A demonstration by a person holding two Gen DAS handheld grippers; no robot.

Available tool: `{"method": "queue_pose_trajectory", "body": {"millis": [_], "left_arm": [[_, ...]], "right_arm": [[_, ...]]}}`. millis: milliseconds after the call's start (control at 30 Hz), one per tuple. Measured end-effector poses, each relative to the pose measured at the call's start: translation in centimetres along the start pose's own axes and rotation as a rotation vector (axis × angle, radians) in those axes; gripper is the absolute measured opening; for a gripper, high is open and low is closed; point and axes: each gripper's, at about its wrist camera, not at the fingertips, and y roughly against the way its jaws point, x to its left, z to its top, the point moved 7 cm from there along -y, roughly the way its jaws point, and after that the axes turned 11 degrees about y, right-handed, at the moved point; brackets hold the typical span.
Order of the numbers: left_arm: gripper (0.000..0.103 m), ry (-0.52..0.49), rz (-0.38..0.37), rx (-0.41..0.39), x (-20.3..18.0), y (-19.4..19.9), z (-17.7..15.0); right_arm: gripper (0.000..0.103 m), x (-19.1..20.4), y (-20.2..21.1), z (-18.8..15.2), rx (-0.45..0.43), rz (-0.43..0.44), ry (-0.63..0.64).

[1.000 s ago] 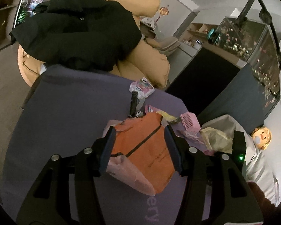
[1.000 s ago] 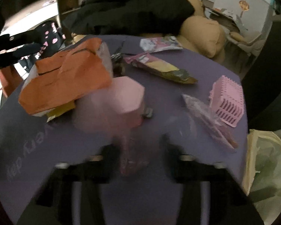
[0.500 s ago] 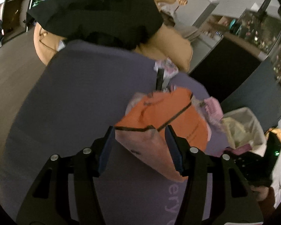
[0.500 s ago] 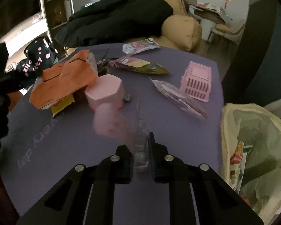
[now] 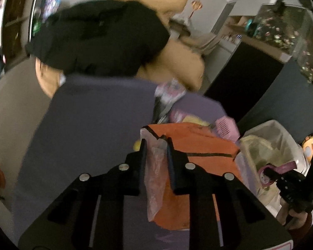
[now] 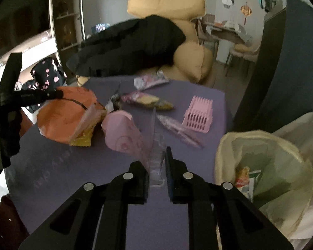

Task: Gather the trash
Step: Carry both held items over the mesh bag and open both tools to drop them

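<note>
My left gripper [image 5: 156, 145] is shut on an orange plastic bag [image 5: 189, 145], pinching its clear edge and holding it above the purple table [image 5: 94, 125]. The bag also shows at the left in the right wrist view [image 6: 62, 112]. My right gripper [image 6: 156, 156] is shut on a clear plastic package with a pink insert [image 6: 125, 135], lifted over the table [image 6: 94, 187]. A trash bin lined with a pale bag [image 6: 260, 166] stands at the right; it also shows in the left wrist view [image 5: 267, 145].
On the table lie a pink slotted basket [image 6: 198, 112], a yellow-pink snack wrapper [image 6: 146, 100], a clear wrapper [image 6: 177, 131] and a white packet [image 6: 150, 79]. A black jacket [image 6: 125, 45] lies on tan cushions [image 6: 187, 58] behind.
My left gripper closed from open onto the orange bag's edge and lifted it. My right gripper raised the clear package and moved toward the bin.
</note>
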Motion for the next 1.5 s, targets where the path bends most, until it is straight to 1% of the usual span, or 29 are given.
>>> {"method": "queue_pose_trajectory", "body": {"millis": [67, 200, 367, 433, 533, 700, 867, 933, 1000, 1100, 1200, 1267, 1300, 1433, 1500], "left_arm": [[0.017, -0.016, -0.011, -0.028, -1.5, 1.0, 0.9], [0.017, -0.099, -0.011, -0.100, -6.0, 2.8, 2.1], [0.018, -0.192, -0.025, -0.157, -11.4, 3.0, 2.0], [0.018, -0.232, -0.038, -0.153, -13.8, 2.4, 1.4], [0.018, -0.285, -0.056, -0.126, -17.3, 0.9, 0.1], [0.018, -0.363, -0.078, -0.095, -22.1, -1.8, -2.2], [0.018, -0.448, -0.098, -0.086, -26.6, -4.6, -4.3], [0.018, -0.482, -0.097, -0.068, -27.9, -6.0, -5.1], [0.018, -0.517, -0.074, -0.060, -29.0, -7.6, -5.9], [0.018, -0.557, -0.057, -0.005, -31.0, -10.7, -7.9], [0.018, -0.602, -0.048, 0.055, -32.6, -13.8, -10.7], [0.018, -0.593, -0.057, 0.098, -33.4, -15.3, -11.9], [0.018, -0.572, -0.069, 0.133, -33.7, -16.2, -12.6], [0.018, -0.521, -0.115, 0.226, -34.7, -18.3, -14.9], [0.023, -0.505, -0.140, 0.275, -35.0, -19.0, -16.0]], "right_arm": [[0.015, -0.6, 1.0, 0.4, -0.022, -0.007, 0.003], [0.015, -2.2, 3.1, 1.0, -0.064, -0.040, 0.013], [0.015, -4.9, 5.7, 0.9, -0.105, -0.090, 0.004], [0.015, -6.1, 6.6, 0.5, -0.115, -0.111, -0.008], [0.015, -8.7, 8.1, -0.8, -0.126, -0.142, -0.049], [0.015, -12.7, 9.9, -3.3, -0.126, -0.206, -0.101], [0.015, -16.3, 11.2, -5.5, -0.122, -0.270, -0.155], [0.015, -17.4, 11.6, -6.2, -0.122, -0.291, -0.167], [0.015, -18.6, 12.0, -6.9, -0.121, -0.314, -0.182], [0.015, -20.2, 12.4, -7.8, -0.116, -0.345, -0.207], [0.015, -21.6, 12.8, -8.5, -0.115, -0.373, -0.238], [0.015, -22.4, 13.1, -9.0, -0.118, -0.384, -0.259], [0.015, -22.6, 13.3, -9.1, -0.117, -0.387, -0.267], [0.015, -23.1, 13.6, -9.7, -0.104, -0.396, -0.275], [0.015, -22.9, 13.5, -9.5, -0.105, -0.392, -0.279]]}}
